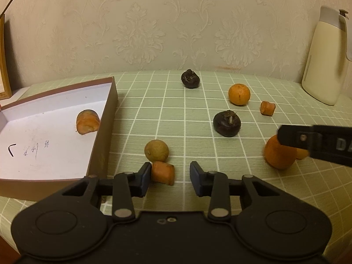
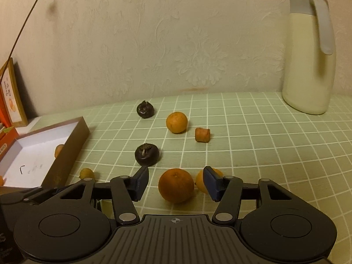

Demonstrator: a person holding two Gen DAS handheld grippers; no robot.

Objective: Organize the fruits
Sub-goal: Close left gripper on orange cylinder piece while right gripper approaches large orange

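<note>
My left gripper [image 1: 170,176] is open around an orange carrot chunk [image 1: 162,172]. The chunk touches the left pad, and a gap shows at the right pad. A small yellow-green fruit [image 1: 156,150] sits just behind the chunk. My right gripper [image 2: 176,183] is open around a large orange [image 2: 176,184] on the cloth, with gaps on both sides. A smaller orange fruit [image 2: 199,181] lies partly hidden behind its right finger. The brown box [image 1: 105,118] at left holds one carrot piece [image 1: 87,122].
Two dark round fruits [image 1: 190,79] [image 1: 226,123], an orange [image 1: 239,94] and a small carrot chunk [image 1: 267,108] lie on the green checked tablecloth [image 1: 154,114]. A cream jug [image 2: 308,55] stands at the back right by the wall. Framed items lean at the far left.
</note>
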